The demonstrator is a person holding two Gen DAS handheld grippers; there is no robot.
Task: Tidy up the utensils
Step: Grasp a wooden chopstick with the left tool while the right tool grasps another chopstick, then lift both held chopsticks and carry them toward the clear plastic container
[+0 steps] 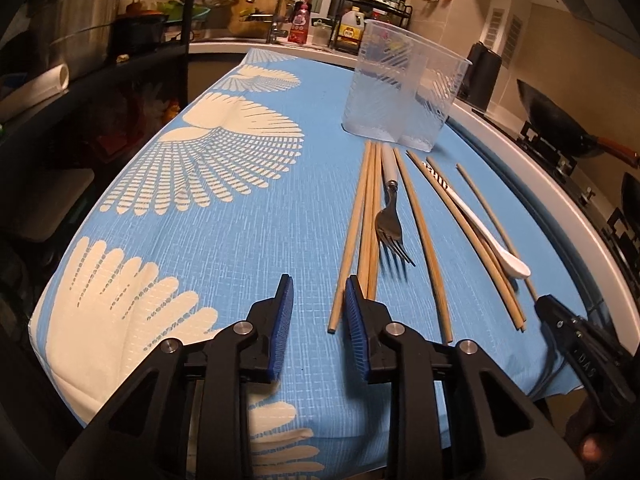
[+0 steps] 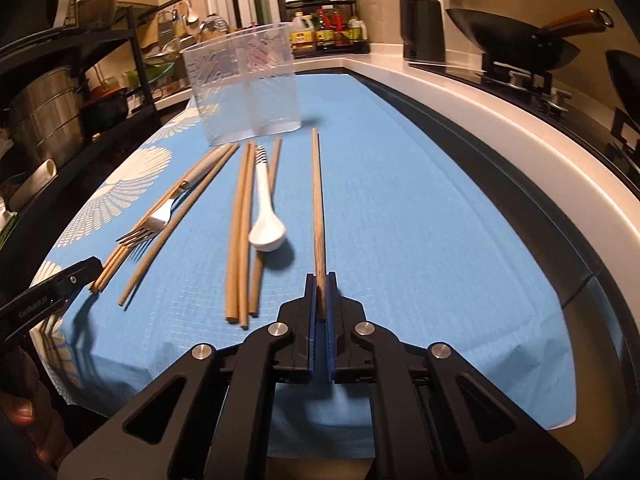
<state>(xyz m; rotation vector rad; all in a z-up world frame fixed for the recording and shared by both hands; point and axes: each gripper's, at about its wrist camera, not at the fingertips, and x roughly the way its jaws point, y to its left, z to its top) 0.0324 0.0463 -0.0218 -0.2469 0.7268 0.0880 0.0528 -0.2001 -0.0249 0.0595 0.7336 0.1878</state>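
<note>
Several wooden chopsticks (image 1: 362, 224), a metal fork (image 1: 390, 220) and a white spoon (image 1: 486, 224) lie on the blue cloth in front of a clear divided container (image 1: 400, 92). My left gripper (image 1: 319, 280) is open at the near ends of the left bundle. One chopstick's end shows in the gap beside the right pad, and neither pad presses on it. My right gripper (image 2: 321, 280) is shut on the near end of a single chopstick (image 2: 318, 200) that points toward the container (image 2: 244, 84). To its left lie the spoon (image 2: 266, 216) and the fork (image 2: 160, 216).
The blue cloth with a white fan pattern (image 1: 208, 208) covers the table. A white counter edge (image 2: 500, 128) curves along the right, with a wok (image 2: 516, 40) on a stove and a black kettle (image 2: 424, 28). Dark shelves with pots (image 2: 44, 112) stand on the left.
</note>
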